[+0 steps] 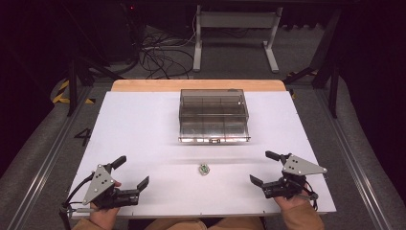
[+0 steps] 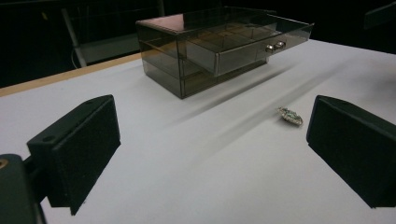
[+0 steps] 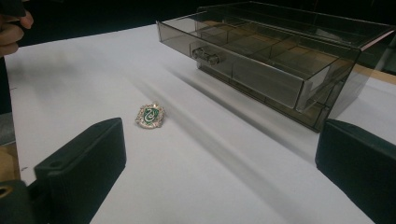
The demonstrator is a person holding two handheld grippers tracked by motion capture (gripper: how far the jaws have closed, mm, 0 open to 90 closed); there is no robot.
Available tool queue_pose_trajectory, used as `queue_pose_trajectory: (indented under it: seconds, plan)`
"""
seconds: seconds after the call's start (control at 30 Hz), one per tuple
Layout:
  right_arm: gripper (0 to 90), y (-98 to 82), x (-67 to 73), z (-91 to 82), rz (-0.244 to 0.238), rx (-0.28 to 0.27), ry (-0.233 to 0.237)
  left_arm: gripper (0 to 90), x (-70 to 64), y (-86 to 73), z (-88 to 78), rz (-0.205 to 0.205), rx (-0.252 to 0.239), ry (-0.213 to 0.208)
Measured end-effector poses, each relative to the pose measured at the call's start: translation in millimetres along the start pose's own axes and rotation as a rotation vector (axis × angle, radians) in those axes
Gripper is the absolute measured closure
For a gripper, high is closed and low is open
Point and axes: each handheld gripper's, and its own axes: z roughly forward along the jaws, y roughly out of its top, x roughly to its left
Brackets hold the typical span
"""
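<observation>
A small green and silver badge (image 1: 204,168) lies flat on the white table (image 1: 143,129), in front of a smoky clear drawer box (image 1: 213,115). The box's upper drawer (image 1: 214,136) is pulled out toward me, and its several compartments look bare. My left gripper (image 1: 132,171) rests near the front left edge, open, nothing between its jaws; in its own view the badge (image 2: 290,116) lies ahead to the right. My right gripper (image 1: 265,167) sits at the front right, also open and bare; the badge (image 3: 150,115) lies just beyond its left jaw.
A wooden strip (image 1: 198,85) runs along the table's far edge. Beyond it stand a white desk frame (image 1: 234,33) and tangled cables (image 1: 163,55) on the floor. Metal rails (image 1: 45,158) flank the table on both sides.
</observation>
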Motion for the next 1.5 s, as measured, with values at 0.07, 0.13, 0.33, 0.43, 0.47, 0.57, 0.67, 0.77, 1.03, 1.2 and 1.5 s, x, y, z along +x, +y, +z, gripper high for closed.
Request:
queue_pose_trajectory:
  seconds: [0.07, 0.13, 0.33, 0.43, 0.47, 0.57, 0.67, 0.77, 1.03, 1.2, 1.5]
  plan:
    - [2.5, -0.2, -0.1, 0.1, 0.001, 0.000, 0.002, 3.5, -1.1, 0.1, 0.0, 0.000, 0.001, 0.001]
    - [2.6, -0.2, -0.2, 0.1, 0.001, -0.001, 0.003, 3.5, -1.7, 0.1, 0.0, 0.005, 0.000, 0.002]
    - [2.7, -0.1, 0.0, 0.6, 0.004, 0.007, 0.004, 3.5, -1.5, 0.2, 0.2, 0.009, -0.001, 0.002]
    - [2.7, 0.0, 0.2, 0.8, 0.006, 0.009, 0.005, 3.5, -1.4, 0.2, -0.1, 0.006, -0.002, 0.001]
    - [2.7, -0.2, 0.5, 1.1, 0.005, 0.010, 0.005, 3.6, -1.4, 0.3, -0.3, 0.007, -0.002, 0.001]
    - [2.8, 0.2, 1.0, 1.4, 0.006, 0.011, 0.006, 3.6, -1.3, 0.3, -0.7, 0.007, -0.003, 0.002]
    - [2.8, 0.2, 1.1, 1.5, 0.002, 0.014, 0.005, 3.6, -1.3, 0.4, -0.7, 0.007, -0.004, 0.002]
    - [2.8, 0.1, 1.0, 1.9, 0.007, 0.018, 0.007, 3.6, -1.9, 0.4, -0.1, 0.009, -0.002, 0.001]
    - [3.1, 5.9, -0.7, 4.8, 0.011, 0.027, 0.018, 3.6, -1.4, 0.3, -0.1, 0.010, 0.000, 0.004]
    - [3.8, 15.0, 0.0, 9.7, 0.004, 0.036, 0.032, 3.6, -1.7, 0.4, 0.0, 0.011, -0.001, 0.008]
    - [4.1, 29.0, 2.5, 23.1, 0.004, 0.041, 0.072, 3.6, -1.9, 0.6, 0.2, 0.016, 0.001, 0.010]
